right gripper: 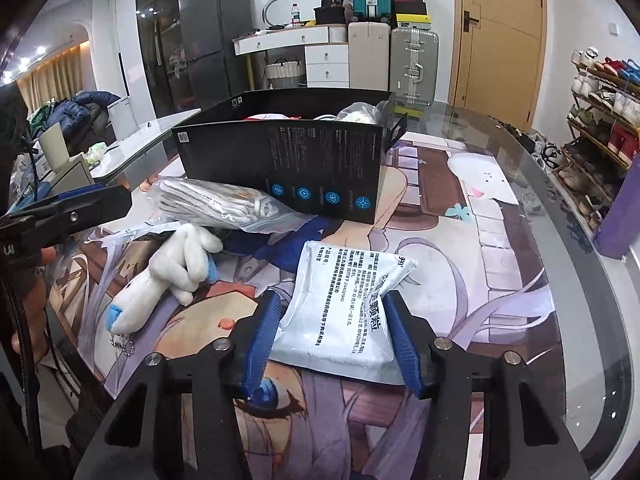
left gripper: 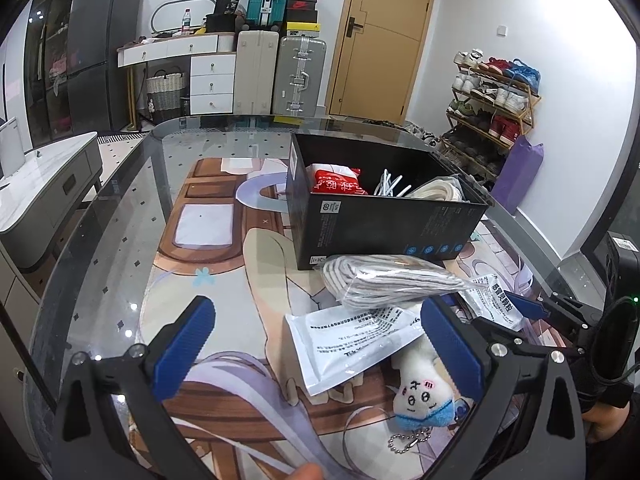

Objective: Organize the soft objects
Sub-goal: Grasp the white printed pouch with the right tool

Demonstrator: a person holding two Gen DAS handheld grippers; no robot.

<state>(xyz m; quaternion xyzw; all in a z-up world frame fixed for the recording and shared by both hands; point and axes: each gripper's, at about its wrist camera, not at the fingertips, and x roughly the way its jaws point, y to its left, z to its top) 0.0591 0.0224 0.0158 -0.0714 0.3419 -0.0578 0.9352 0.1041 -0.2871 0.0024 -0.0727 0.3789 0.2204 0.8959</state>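
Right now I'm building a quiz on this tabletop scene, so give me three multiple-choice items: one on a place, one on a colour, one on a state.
1. Where does the bagged striped cloth lie?
A. inside the black box
B. on the table against the box's near wall
C. on the shoe rack

2. What colour is the cap end of the plush toy?
A. blue
B. red
C. yellow

3. How does the right gripper stand?
A. wide open over bare table
B. shut on the plush toy
C. jaws closed on the white sachet

Answers:
1 B: the bag rests outside, touching the black box.
2 A: blue fabric sits below its stitched face.
3 C: both blue pads press the crumpled edge of the white sachet, while the left gripper is open.
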